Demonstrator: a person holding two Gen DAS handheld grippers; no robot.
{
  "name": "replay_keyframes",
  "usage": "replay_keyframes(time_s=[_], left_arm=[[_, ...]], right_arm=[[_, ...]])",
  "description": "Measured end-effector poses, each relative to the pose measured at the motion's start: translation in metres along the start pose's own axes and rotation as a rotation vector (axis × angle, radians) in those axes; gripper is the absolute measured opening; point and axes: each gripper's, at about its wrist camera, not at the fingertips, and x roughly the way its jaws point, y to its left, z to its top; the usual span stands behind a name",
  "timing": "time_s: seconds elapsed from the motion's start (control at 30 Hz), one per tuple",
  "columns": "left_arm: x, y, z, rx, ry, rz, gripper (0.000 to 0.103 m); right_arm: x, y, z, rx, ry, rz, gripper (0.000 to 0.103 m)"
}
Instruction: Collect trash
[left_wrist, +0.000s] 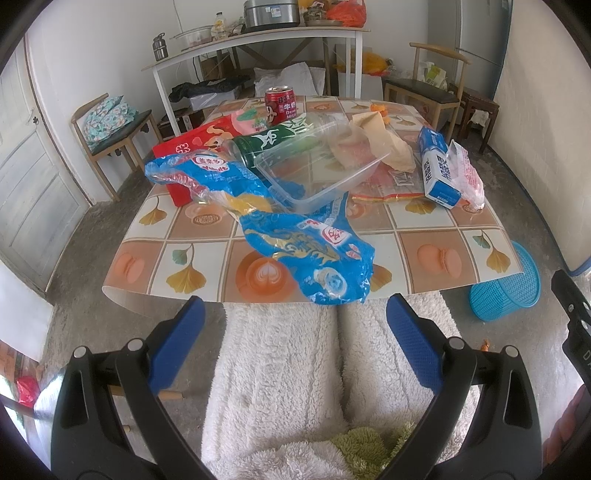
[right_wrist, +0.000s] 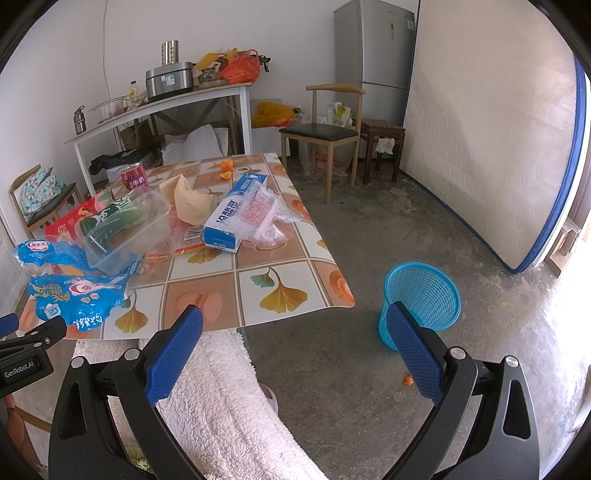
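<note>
The task looks not yet begun: the left gripper (left_wrist: 295, 325) and right gripper (right_wrist: 293, 332) gape empty, the crumpled blue plastic wrapper (left_wrist: 306, 251) and clear plastic tray (left_wrist: 317, 173) lie on the tiled-pattern table (left_wrist: 424, 258), and the blue mesh basket (right_wrist: 421, 299) on the right floor appears empty.

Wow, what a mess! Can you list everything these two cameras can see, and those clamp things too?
Table: one, orange leaf-pattern cloth, centre.
Blue snack bags: two, crumpled, near table edge.
Clear plastic tray: one, tilted on the pile.
Green bottle: one, lying behind the tray.
Red bag: one, table's left side.
Red milk can: one, upright, far edge.
Brown paper bag: one, mid-table.
Blue-white box: one, right side, clear wrapper against it.
Orange peel: orange, far edge.
Blue mesh basket: one, floor, right of table.
Chairs, shelf table, fridge, mattress: background.
Left gripper: blue pads, jaws open, empty.
Right gripper: same, open, empty.
</note>
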Motion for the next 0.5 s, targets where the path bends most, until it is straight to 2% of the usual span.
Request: replay_keyframes(time_s=[0.3,0.5], left_arm=[[0.004,0.002,-0.005,-0.003,-0.019,-0.005,0.095],[-0.01,0.029,-0.001,-0.036,-0.085,-0.016,0.095]], right_arm=[[0.0,0.0,0.001,-0.002,-0.005,0.002,0.097],[0.0,0.006,0.011,-0.031,-0.045,0.023,0.097]])
